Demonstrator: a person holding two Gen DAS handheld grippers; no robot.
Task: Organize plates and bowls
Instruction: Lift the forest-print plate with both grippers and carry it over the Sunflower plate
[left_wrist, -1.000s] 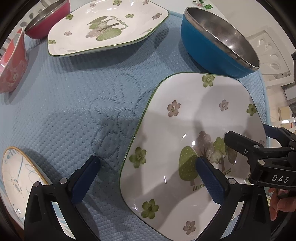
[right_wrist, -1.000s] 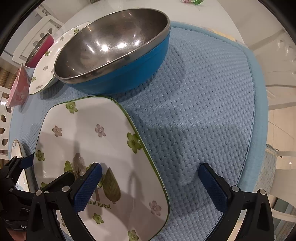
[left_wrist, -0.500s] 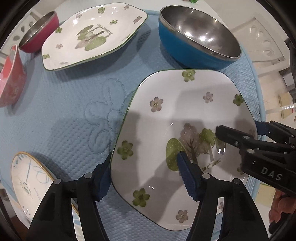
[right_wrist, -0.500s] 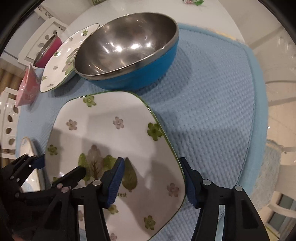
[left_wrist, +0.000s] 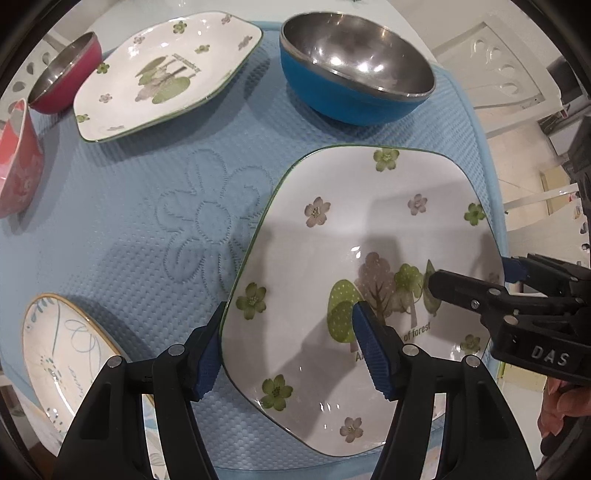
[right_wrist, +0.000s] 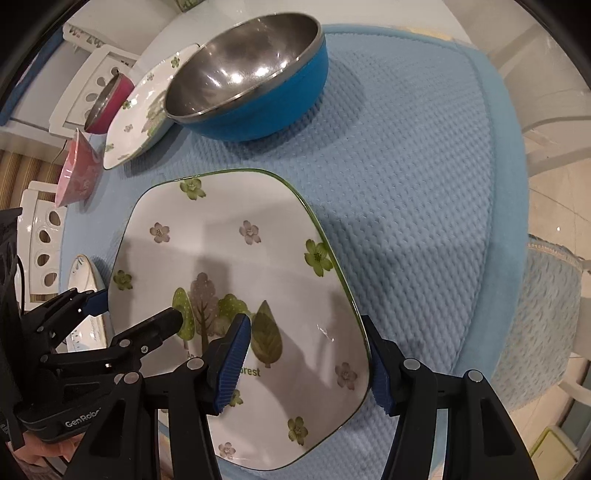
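Plate (left_wrist: 362, 236): rigid, glazed, slippery, breakable. Left gripper (left_wrist: 291, 345) and right gripper (right_wrist: 306, 354) jaws clamp opposite rims; lift level.

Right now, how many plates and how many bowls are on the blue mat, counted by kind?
Plates: 3: held forest plate, second forest plate, gold-rimmed plate
Bowls: 3: blue bowl, magenta bowl, pink bowl
Total: 6

White table (right_wrist: 384, 14) under a quilted blue mat (left_wrist: 155, 192)
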